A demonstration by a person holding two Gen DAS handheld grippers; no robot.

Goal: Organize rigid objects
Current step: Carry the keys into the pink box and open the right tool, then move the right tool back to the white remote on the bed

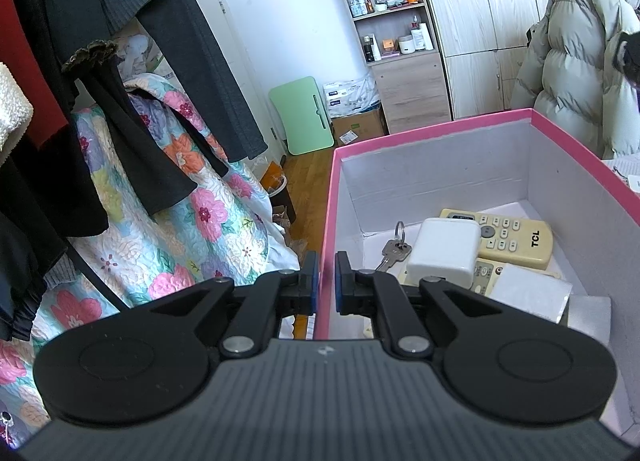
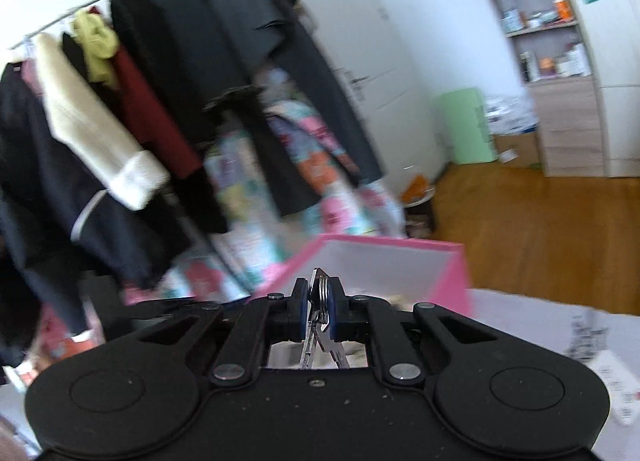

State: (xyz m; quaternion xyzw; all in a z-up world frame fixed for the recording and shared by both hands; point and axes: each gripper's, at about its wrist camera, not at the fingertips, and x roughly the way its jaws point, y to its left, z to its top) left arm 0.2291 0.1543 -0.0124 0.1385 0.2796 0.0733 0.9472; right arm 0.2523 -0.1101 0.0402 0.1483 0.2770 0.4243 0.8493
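Observation:
A pink box with a white inside holds a cream TCL remote, a white charger block, a silver key on a ring, a second remote and a grey flat item. My left gripper is shut on the box's left wall, one finger on each side of it. My right gripper is shut on a bunch of silver keys with a ring. It is just short of the pink box, which is blurred in the right wrist view.
Dark clothes hang on a rack at the left over a floral quilt. A shelf unit, a wardrobe, a green board and cartons stand at the far wall. A puffy jacket hangs at right.

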